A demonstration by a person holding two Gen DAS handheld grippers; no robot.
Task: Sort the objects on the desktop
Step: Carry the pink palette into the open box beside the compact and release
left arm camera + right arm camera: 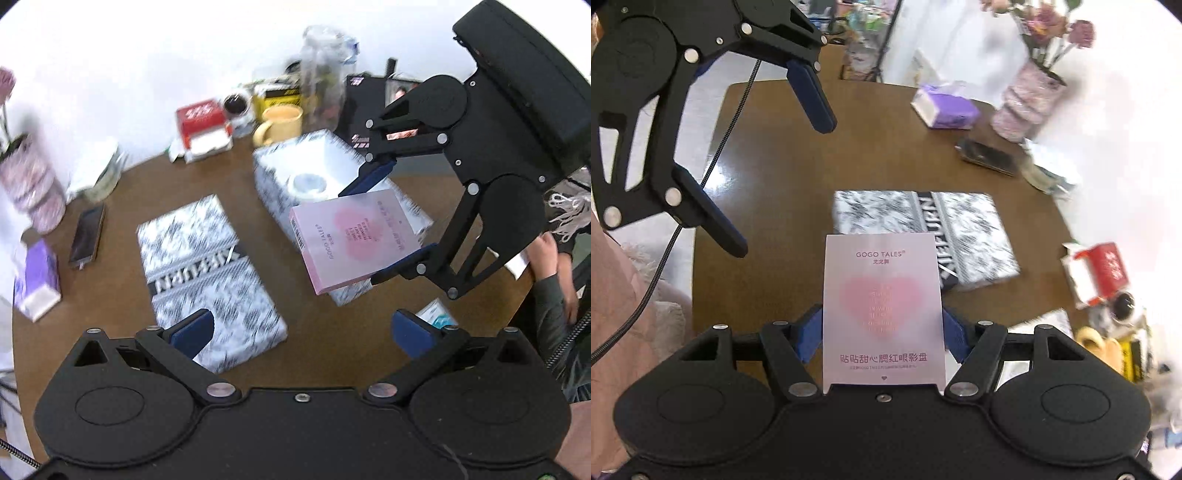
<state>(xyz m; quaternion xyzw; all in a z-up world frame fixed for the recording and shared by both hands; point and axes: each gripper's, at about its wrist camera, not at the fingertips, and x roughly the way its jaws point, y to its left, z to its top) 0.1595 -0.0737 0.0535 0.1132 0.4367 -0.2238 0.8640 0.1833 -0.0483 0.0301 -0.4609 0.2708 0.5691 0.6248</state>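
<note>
Clearly "GOGO TALES" marks the pink box in the right gripper.

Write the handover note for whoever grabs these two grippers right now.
Right gripper: shut on the pink box, held in the air over the open patterned box.
Left gripper: open, empty, above the patterned lid that lies flat on the brown table.
Done: a tape roll already sits in the open patterned box.
Left: put the pink box down, probably in that box. The phone, purple tissue pack, yellow mug and red box lie loose on the table.
</note>
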